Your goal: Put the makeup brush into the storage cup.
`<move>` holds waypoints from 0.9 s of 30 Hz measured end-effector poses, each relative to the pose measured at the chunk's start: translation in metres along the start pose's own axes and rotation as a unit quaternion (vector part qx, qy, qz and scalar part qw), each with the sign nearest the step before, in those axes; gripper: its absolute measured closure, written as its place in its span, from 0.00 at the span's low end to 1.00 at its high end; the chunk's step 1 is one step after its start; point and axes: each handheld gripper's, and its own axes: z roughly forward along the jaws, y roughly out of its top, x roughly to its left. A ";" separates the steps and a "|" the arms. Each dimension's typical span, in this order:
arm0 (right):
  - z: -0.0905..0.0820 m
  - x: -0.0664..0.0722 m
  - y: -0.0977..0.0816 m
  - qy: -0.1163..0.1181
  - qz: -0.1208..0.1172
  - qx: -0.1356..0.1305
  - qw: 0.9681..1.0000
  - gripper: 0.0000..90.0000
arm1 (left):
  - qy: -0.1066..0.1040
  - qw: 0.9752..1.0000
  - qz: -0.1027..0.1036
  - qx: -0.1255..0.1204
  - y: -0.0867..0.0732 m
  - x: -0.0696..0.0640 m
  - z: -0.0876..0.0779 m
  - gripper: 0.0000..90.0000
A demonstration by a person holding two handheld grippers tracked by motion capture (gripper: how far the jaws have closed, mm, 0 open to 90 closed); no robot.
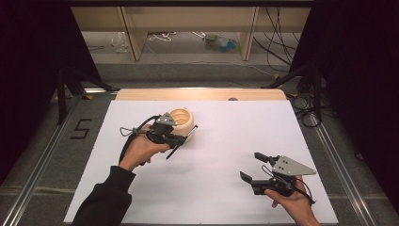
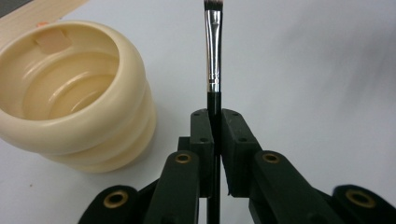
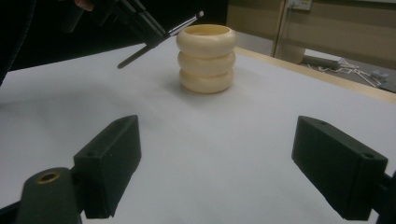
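Note:
A cream ribbed cup (image 1: 183,120) stands upright and empty on the white table cover (image 1: 221,141), left of centre. My left gripper (image 1: 180,140) hovers just in front of it, shut on a thin black brush (image 1: 190,133). In the left gripper view the brush (image 2: 213,51) rises straight from the closed jaws, silver ferrule and dark bristles up, with the cup (image 2: 74,98) beside it on the left. My right gripper (image 1: 254,166) rests near the front right, open with nothing in it. In the right gripper view its jaws (image 3: 215,163) are wide apart, and the cup (image 3: 206,58) and the brush (image 3: 159,39) lie ahead.
The table's wooden far edge (image 1: 202,94) borders the white cover. Beyond it are shelf legs and loose cables on the floor (image 1: 211,42). A "5" mark (image 1: 81,128) lies on the floor at the left. Metal rails run along both sides.

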 end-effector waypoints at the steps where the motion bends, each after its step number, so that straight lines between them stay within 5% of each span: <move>1: 0.001 -0.001 0.000 -0.004 -0.011 -0.007 1.000 0.19 | 0.007 1.000 -0.004 -0.016 0.001 0.001 -0.002 0.93; 6: 0.000 0.000 0.000 0.000 -0.001 -0.001 1.000 0.19 | 0.011 0.999 -0.018 -0.046 0.001 0.002 -0.004 0.93; 10: 0.000 -0.002 0.001 -0.007 -0.016 -0.006 1.000 0.19 | 0.022 0.996 -0.036 -0.085 0.003 0.004 -0.009 0.93; 13: 0.000 0.000 0.000 0.000 -0.002 -0.002 1.000 0.19 | 0.022 0.994 -0.045 -0.100 0.003 0.004 -0.009 0.93; 18: 0.001 -0.001 0.000 -0.006 -0.015 -0.009 1.000 0.19 | 0.025 0.992 -0.049 -0.114 0.004 0.005 -0.010 0.93; 21: -0.003 -0.001 0.001 -0.007 -0.008 0.019 1.000 0.19 | 0.029 0.991 -0.048 -0.121 0.004 0.004 -0.011 0.93; 27: 0.000 -0.002 0.000 -0.006 -0.015 -0.008 1.000 0.19 | 0.031 0.989 -0.053 -0.138 0.004 0.006 -0.014 0.93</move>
